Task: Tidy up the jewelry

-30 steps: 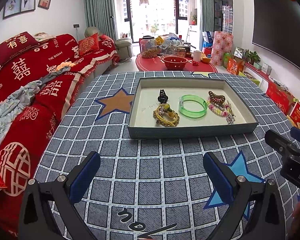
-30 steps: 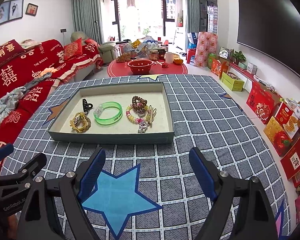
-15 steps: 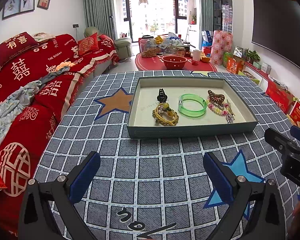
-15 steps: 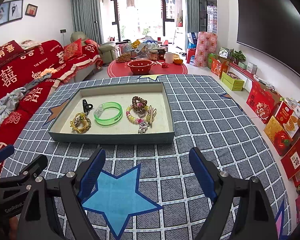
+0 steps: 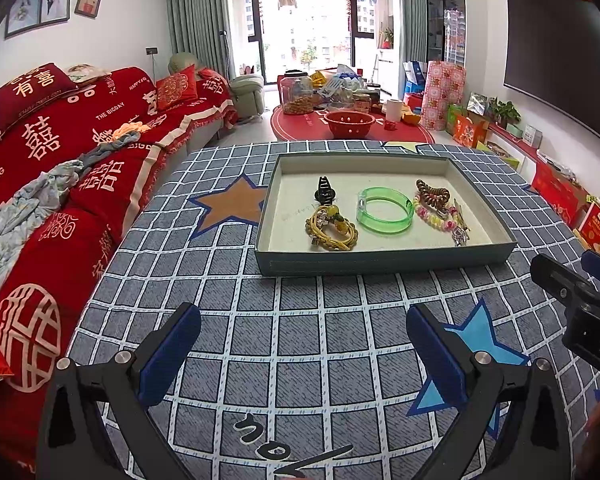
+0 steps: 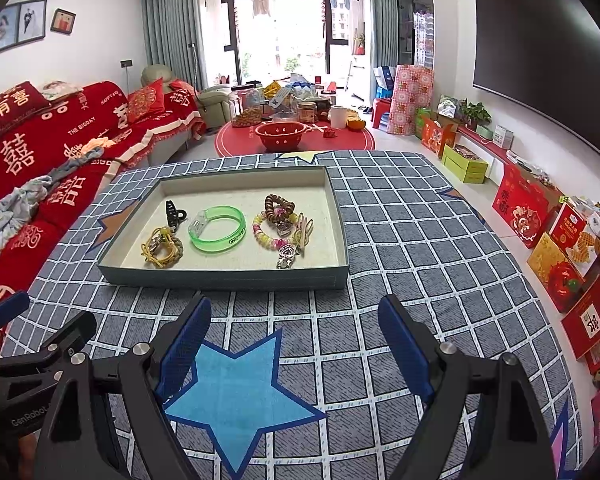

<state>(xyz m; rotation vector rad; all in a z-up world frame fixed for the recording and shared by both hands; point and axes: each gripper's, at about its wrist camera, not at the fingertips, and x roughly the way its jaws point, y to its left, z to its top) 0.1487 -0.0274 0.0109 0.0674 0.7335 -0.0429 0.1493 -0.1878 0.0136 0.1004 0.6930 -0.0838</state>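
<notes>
Where the checked blue-grey cloth covers the table, a shallow grey-green tray sits beyond both grippers, with all the jewelry lying on its pale floor. Seen from the left wrist, the pieces run left to right: a black hair claw; just in front of it a tangle of yellow cord bracelets; a clear green bangle near the middle; a brown coil hair tie touching a pink and yellow bead bracelet; and a small silver charm near the tray's front wall. The right wrist view shows the same row, with the green bangle lying flat and the silver charm closest to the front wall.

Left gripper: jaws spread wide, nothing between the blue pads, held above bare cloth short of the tray. Right gripper: jaws likewise spread wide and empty, poised over a light blue star printed on the cloth, short of the tray. Each gripper appears at the edge of the other's view, side by side. A red-covered sofa flanks the table on the left, and a red bowl stands on a round red mat farther back.
</notes>
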